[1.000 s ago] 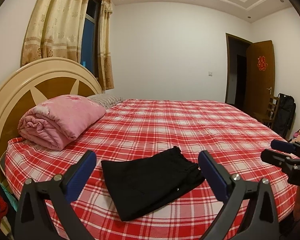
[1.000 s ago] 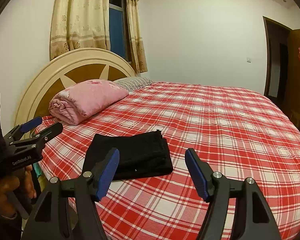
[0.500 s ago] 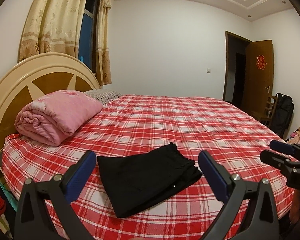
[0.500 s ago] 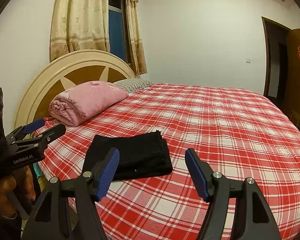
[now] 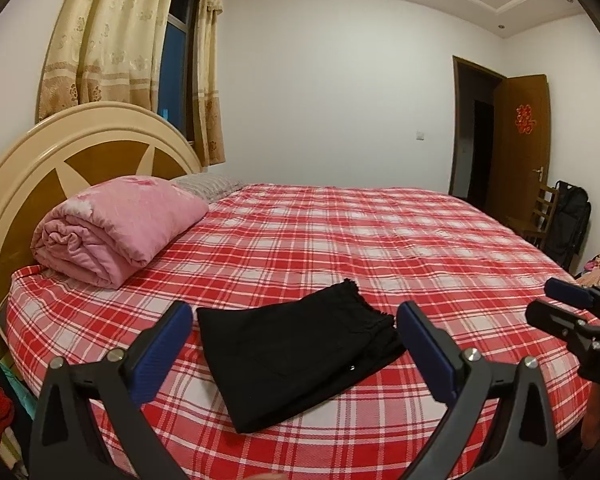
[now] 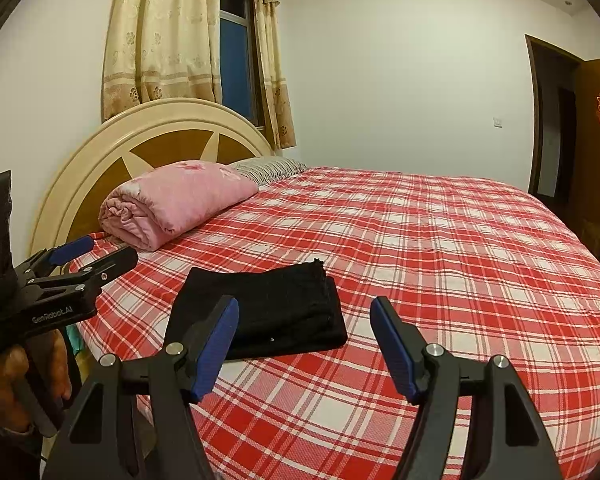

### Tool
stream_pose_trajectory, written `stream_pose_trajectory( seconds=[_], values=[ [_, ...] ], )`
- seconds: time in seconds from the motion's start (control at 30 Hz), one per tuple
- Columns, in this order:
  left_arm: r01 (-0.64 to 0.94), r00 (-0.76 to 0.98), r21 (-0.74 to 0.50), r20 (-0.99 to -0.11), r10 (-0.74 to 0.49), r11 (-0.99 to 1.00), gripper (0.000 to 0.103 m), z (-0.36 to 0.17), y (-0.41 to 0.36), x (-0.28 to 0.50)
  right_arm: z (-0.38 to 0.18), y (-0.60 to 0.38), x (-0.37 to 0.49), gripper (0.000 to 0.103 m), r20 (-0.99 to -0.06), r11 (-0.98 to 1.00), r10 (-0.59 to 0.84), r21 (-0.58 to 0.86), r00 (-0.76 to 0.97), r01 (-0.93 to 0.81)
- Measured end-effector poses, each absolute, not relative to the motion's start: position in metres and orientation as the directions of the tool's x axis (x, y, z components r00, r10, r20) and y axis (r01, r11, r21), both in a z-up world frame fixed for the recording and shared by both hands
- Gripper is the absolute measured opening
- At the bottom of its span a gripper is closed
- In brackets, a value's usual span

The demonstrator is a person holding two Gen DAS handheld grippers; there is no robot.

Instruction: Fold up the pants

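The black pants [image 5: 300, 354] lie folded into a compact rectangle on the red-and-white plaid bedsheet [image 5: 380, 248], near the bed's front edge, in the left wrist view. The left gripper [image 5: 294, 354] is held above the edge with its blue-padded fingers [image 5: 166, 346] spread wide apart, empty, framing the pants without touching them. A rolled pink quilt [image 5: 118, 228] rests against the round cream-and-brown headboard [image 5: 60, 152], with a striped pillow [image 5: 210, 184] just behind it. The right gripper [image 5: 556, 304] shows at the right edge, off the cloth. In the right wrist view, the pants [image 6: 268, 314] sit flat on the sheet, the folded layers stacked at their right side. The right gripper [image 6: 304, 346] hovers short of them, fingers [image 6: 392, 344] wide apart and holding nothing. At the left, a person's hand [image 6: 16, 376] grips the handle of the left gripper [image 6: 96, 254], whose fingers stand apart, beside the bed's corner. Beige curtains [image 6: 160, 36] hang beside the window.
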State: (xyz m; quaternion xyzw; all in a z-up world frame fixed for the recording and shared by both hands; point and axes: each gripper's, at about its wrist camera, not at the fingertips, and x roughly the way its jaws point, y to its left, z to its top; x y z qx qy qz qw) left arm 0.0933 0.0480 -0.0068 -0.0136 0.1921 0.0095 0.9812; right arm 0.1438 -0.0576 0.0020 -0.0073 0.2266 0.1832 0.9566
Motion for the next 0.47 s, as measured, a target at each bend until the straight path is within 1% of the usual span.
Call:
stream_pose_trajectory(
  seconds=[0.13,0.27,0.47],
  values=[
    [-0.024,0.923,-0.028,-0.386,0.012,0.999,0.103,-0.009,0.05,0.095,-0.001,-0.056,0.145,0.069,-0.442,0.931,0.35,0.068,0.826,-0.358],
    [-0.019,0.925,0.006,-0.379,0.02,1.0,0.103,-0.014,0.047,0.095,-0.004,-0.054,0.145,0.069,-0.448,0.93,0.352,0.063,0.822,-0.363],
    [0.0,0.921,0.021,-0.388,0.009,1.0,0.103,-0.02,0.043,0.099,-0.009,-0.062,0.148,0.069,-0.451,0.934,0.345,0.08,0.823,-0.348]
  ],
)
